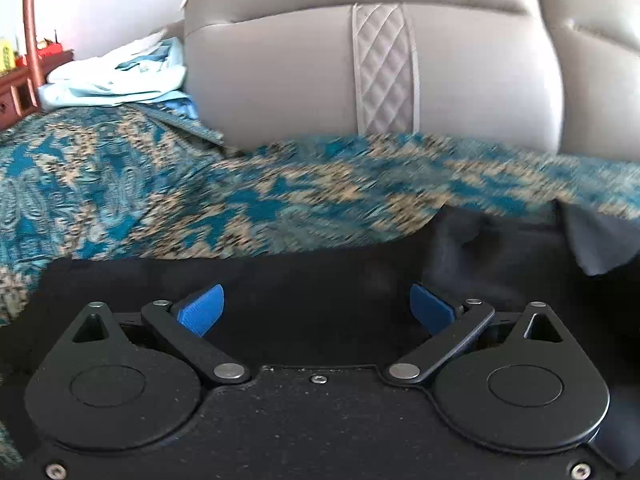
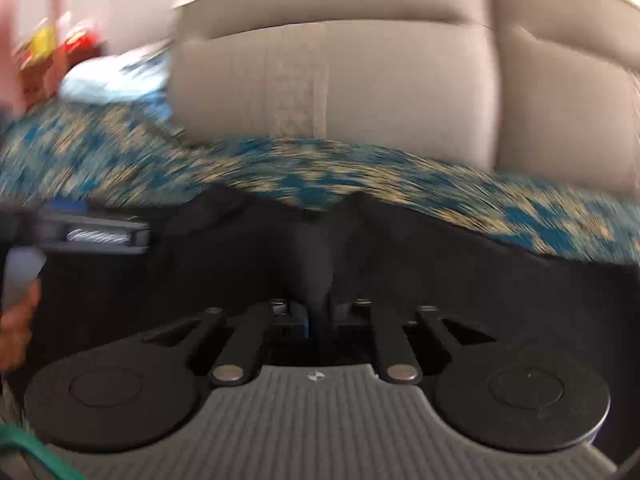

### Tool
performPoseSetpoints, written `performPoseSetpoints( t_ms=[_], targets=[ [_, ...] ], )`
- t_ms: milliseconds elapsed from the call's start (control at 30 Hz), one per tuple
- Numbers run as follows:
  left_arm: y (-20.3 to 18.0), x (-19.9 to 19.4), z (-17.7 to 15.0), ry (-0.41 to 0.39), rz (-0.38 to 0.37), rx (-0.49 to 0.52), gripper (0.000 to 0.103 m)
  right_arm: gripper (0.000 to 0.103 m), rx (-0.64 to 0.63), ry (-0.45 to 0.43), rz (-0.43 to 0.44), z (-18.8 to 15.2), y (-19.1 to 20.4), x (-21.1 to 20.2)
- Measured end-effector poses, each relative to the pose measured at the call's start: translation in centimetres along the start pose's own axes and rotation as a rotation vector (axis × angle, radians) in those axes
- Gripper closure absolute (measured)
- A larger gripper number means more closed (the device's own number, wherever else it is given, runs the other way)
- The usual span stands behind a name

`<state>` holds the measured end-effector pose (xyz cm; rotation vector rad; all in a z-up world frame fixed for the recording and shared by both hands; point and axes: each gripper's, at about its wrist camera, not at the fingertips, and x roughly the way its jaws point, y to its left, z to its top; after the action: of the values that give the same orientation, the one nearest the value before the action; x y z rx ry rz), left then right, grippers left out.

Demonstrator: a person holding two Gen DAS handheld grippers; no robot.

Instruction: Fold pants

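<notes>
Black pants [image 1: 320,272] lie on a teal and beige patterned bedspread [image 1: 160,192]. My left gripper [image 1: 316,308] hovers over them, its blue pads [image 1: 202,308] spread wide with nothing between. A grey inner flap [image 1: 592,240] of the pants shows at the right. In the blurred right wrist view, my right gripper [image 2: 318,316] has its jaws close together on a raised fold of the black pants [image 2: 440,264], which tents up toward the jaws. The other gripper [image 2: 80,232] and a hand [image 2: 16,320] show at that view's left edge.
A padded grey headboard [image 1: 280,80] rises just behind the bedspread. Crumpled light-blue cloth [image 1: 120,76] lies at the back left beside a wooden nightstand [image 1: 16,88] with small items. The patterned bedspread [image 2: 520,208] extends to the right of the pants.
</notes>
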<state>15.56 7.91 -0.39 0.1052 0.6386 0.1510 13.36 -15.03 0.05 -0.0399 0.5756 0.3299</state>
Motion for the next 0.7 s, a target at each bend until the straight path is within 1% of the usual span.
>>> performPoseSetpoints(
  t_ms=[33, 67, 100, 133, 200, 267, 300, 333, 367, 400, 467, 533, 567, 600, 633, 700],
  targets=[
    [0.2, 0.2, -0.4, -0.006, 0.013, -0.004, 0.001, 0.056, -0.017, 0.005, 0.030, -0.3, 0.4, -0.3],
    [0.5, 0.2, -0.6, -0.020, 0.003, -0.020, 0.001, 0.049, -0.027, 0.004, 0.078, -0.5, 0.4, -0.6],
    [0.8, 0.3, -0.7, -0.014, -0.003, -0.034, 0.001, 0.055, -0.035, 0.003, 0.119, -0.7, 0.4, -1.0],
    [1.0, 0.3, -0.7, -0.012, -0.011, -0.050, 0.001, 0.061, -0.043, 0.011, 0.140, -0.9, 0.6, -1.4],
    [1.1, 0.3, -0.6, -0.006, -0.015, -0.057, 0.001, 0.080, -0.083, 0.011, 0.152, -1.5, 1.4, -2.3],
    [1.0, 0.2, -0.4, -0.005, -0.006, -0.042, 0.001, 0.086, -0.123, -0.001, 0.129, -2.0, 2.0, -2.7],
    [0.8, 0.0, -0.4, -0.003, 0.004, -0.030, 0.002, 0.085, -0.128, -0.013, 0.113, -2.4, 2.0, -2.9],
    [0.7, -0.2, -0.3, -0.001, 0.009, -0.022, 0.002, 0.082, -0.115, -0.022, 0.104, -2.7, 1.8, -3.3],
    [0.6, -0.5, -0.2, 0.000, 0.005, -0.019, 0.002, 0.067, -0.099, -0.032, 0.096, -2.9, 1.6, -3.7],
    [0.5, -1.0, -0.2, 0.000, -0.012, -0.019, 0.002, 0.057, -0.090, -0.046, 0.088, -3.0, 1.5, -3.9],
    [0.3, -2.1, -0.1, -0.008, -0.056, -0.024, 0.002, 0.049, -0.099, -0.051, 0.086, -3.1, 1.2, -3.7],
    [-0.1, -3.4, 0.0, -0.017, -0.100, -0.021, 0.002, 0.049, -0.125, -0.059, 0.076, -3.2, 1.5, -3.5],
    [-0.4, -3.9, 0.0, -0.017, -0.117, -0.016, 0.002, 0.066, -0.132, -0.063, 0.071, -3.2, 1.8, -3.3],
    [-0.7, -4.4, 0.1, -0.014, -0.131, -0.009, 0.002, 0.086, -0.133, -0.061, 0.071, -3.1, 2.0, -3.0],
    [-1.0, -4.8, 0.1, -0.006, -0.140, -0.002, 0.002, 0.096, -0.133, -0.063, 0.067, -3.2, 2.1, -3.0],
    [-1.5, -5.3, 0.2, 0.009, -0.152, 0.017, 0.002, 0.099, -0.126, -0.064, 0.071, -3.0, 2.4, -3.0]
  ],
)
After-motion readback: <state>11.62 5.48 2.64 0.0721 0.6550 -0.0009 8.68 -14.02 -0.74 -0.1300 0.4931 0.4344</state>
